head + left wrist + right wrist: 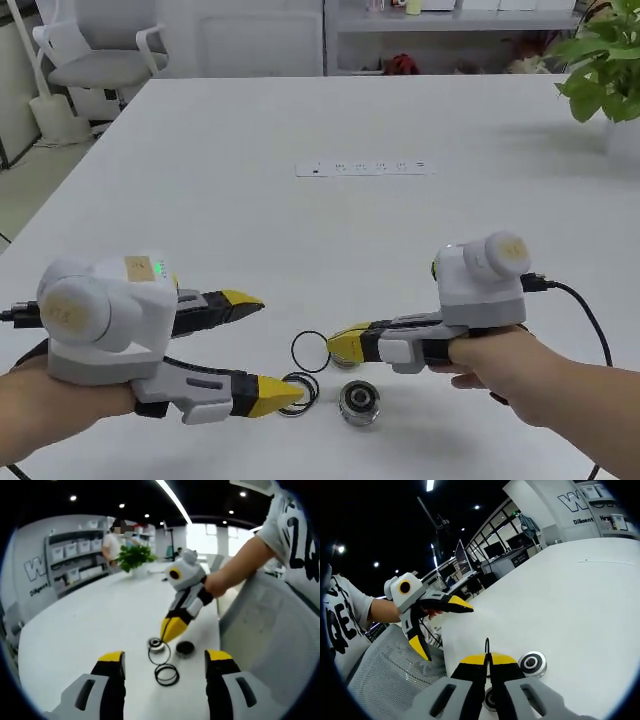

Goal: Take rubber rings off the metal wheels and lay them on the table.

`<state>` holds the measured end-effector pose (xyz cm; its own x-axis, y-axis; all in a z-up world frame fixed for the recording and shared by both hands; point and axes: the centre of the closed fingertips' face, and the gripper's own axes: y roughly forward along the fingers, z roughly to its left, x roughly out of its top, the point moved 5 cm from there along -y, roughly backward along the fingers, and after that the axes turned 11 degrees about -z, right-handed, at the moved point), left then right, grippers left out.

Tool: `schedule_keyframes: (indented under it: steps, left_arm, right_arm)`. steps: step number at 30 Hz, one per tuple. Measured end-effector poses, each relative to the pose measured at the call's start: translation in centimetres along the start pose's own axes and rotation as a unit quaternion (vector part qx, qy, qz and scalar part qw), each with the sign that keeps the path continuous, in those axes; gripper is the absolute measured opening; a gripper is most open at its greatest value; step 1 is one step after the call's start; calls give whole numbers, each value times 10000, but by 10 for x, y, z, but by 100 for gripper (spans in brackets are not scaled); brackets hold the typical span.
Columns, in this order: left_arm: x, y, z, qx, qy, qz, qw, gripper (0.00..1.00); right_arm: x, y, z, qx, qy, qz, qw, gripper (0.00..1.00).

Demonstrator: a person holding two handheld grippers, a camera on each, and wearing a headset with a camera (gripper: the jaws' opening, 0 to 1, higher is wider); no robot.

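My right gripper [338, 346] is shut on a thin black rubber ring [294, 348], which hangs as a loop from its yellow tips. The ring's edge [486, 644] rises from between the closed jaws of the right gripper [487, 656]. A metal wheel [358, 400] lies just nearer me on the white table [300, 230]. Loose black rings [298, 390] lie by the lower tip of my left gripper [260, 345], which is open and holds nothing. The left gripper view shows the right gripper [172, 629] over a wheel [156, 644], a second wheel [185, 647] and the loose rings [166, 674].
A white power strip [365, 167] lies mid-table. A potted plant [605, 70] stands at the far right corner, and a chair [100, 60] and shelves stand beyond the table. A black cable [590, 320] trails from the right gripper.
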<state>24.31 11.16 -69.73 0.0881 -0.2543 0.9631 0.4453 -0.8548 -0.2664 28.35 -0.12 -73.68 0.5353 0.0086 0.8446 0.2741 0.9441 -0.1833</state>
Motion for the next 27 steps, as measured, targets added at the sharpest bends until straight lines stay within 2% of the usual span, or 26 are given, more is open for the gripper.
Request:
schedule_keyframes:
  steps: [5, 16, 27]
  left_arm:
    - [-3, -3, -2, 5, -49, 35, 10000, 67]
    - [-7, -10, -1, 78, -159, 52, 9998, 69]
    - [-14, -11, -1, 108, -212, 105, 9997, 69]
  right_arm:
    - [-9, 6, 6, 116, -27, 195, 9997, 0]
    - [-23, 15, 11, 263, 45, 442, 9987, 0]
    - [-33, 18, 8, 180, -40, 634, 9978, 0]
